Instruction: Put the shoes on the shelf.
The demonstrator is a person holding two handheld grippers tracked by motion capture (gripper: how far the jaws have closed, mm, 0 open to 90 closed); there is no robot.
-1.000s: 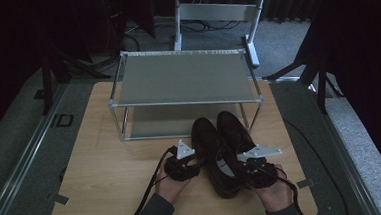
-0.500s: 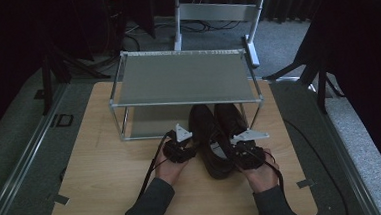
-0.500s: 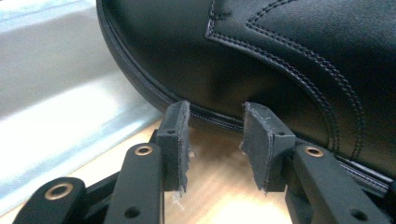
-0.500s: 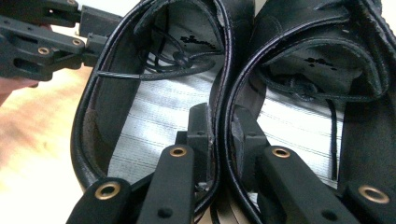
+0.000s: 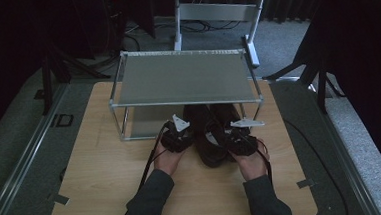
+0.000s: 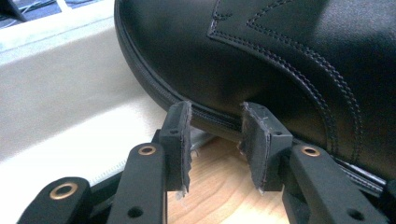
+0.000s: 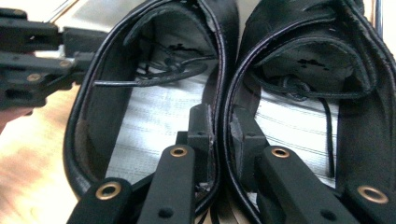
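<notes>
A pair of black leather shoes (image 5: 209, 136) stands side by side on the wooden table, toes under the metal shelf rack (image 5: 184, 80). My right gripper (image 7: 222, 135) is shut on the two touching inner collars, one pad inside the left shoe (image 7: 140, 116), the other inside the right shoe (image 7: 299, 112). In the high view the right gripper (image 5: 229, 139) sits at the heels. My left gripper (image 6: 215, 135) rests open against the left shoe's (image 6: 280, 60) outer side by the sole; its jaws have just been closing, with only bare wood between them. From above, the left gripper (image 5: 186, 136) flanks the pair.
The rack's lower level (image 5: 144, 125) lies under its flat grey top. The table (image 5: 103, 183) has free room left of and in front of the shoes. Tape marks sit near the front corners. A white frame (image 5: 217, 10) stands on the floor behind.
Both hands have pushed forward toward the rack, carrying the shoes with them. The toes now lie beneath the shelf's front edge.
</notes>
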